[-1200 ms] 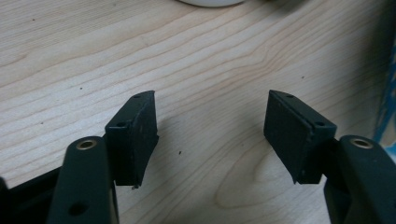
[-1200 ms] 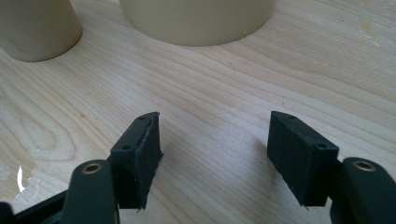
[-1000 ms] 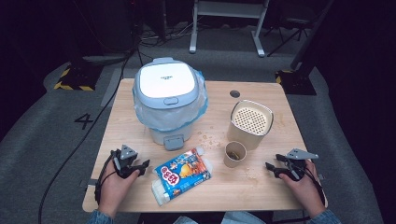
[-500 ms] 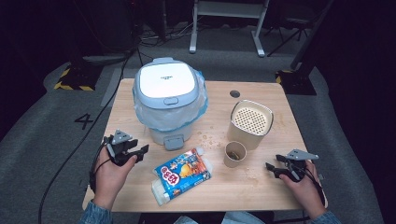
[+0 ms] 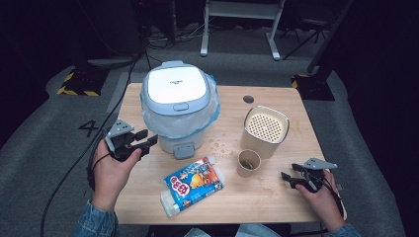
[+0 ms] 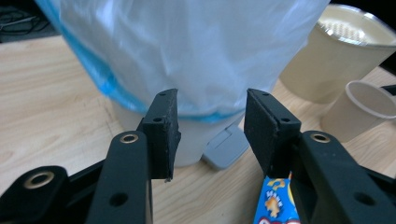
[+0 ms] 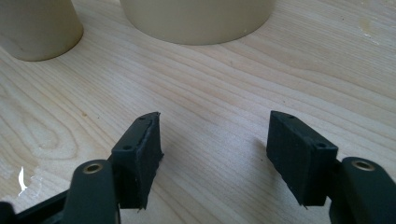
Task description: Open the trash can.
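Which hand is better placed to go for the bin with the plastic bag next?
Left. The left gripper is raised right beside the bin, its open, empty jaws aimed at the bag. The right gripper sits low near the table's right edge.

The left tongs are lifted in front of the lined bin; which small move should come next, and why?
Probably ease the left tongs forward to the bag's edge on the white bin. Its jaws have just been closing with nothing between them, and in the left gripper view they point at the plastic liner draped over the bin's side. The right tongs rest open and low over the table, so the left hand seems to lead.
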### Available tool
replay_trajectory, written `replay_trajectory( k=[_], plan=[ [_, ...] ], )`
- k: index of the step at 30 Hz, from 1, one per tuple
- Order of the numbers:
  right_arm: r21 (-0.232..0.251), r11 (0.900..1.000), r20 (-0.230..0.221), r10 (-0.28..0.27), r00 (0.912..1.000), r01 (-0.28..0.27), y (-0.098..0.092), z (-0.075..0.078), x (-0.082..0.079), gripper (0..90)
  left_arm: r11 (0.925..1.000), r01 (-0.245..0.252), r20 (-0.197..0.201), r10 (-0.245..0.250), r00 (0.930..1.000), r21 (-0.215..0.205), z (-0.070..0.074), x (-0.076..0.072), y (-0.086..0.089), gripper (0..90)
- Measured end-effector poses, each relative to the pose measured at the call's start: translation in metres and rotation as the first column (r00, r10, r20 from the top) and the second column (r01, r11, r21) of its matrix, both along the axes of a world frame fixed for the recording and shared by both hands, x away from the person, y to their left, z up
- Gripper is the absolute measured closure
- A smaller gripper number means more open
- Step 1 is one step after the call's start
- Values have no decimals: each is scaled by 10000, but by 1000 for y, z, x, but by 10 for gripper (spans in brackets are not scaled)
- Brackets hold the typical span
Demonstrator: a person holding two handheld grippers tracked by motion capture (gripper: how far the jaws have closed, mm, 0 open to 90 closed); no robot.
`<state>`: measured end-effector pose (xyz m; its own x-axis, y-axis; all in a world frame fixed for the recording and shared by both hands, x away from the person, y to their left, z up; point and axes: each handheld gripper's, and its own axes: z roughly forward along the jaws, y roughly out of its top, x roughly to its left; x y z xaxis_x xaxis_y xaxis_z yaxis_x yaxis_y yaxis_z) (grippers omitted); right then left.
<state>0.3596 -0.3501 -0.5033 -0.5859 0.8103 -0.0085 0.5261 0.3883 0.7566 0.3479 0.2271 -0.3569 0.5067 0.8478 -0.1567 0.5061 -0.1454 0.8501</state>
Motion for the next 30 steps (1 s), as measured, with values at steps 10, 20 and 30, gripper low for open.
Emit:
replay_trajectory(
  k=[10, 20, 30],
  plan=[
    [1, 10000, 1, 0, 10000, 0, 0, 0, 0, 358, 9973, 724, 518, -728, 9960, 104, 34, 11, -1, 719],
    [14, 10000, -5, -3, 10000, 3, 0, 0, 0, 362, 9905, 1376, 730, -1379, 9878, 85, 55, 21, -10, 899],
    [38, 10000, 9, -2, 10000, 2, 0, 0, 0, 380, 9808, 1947, 1038, -1941, 9755, 44, 78, 35, -26, 900]
  ],
)
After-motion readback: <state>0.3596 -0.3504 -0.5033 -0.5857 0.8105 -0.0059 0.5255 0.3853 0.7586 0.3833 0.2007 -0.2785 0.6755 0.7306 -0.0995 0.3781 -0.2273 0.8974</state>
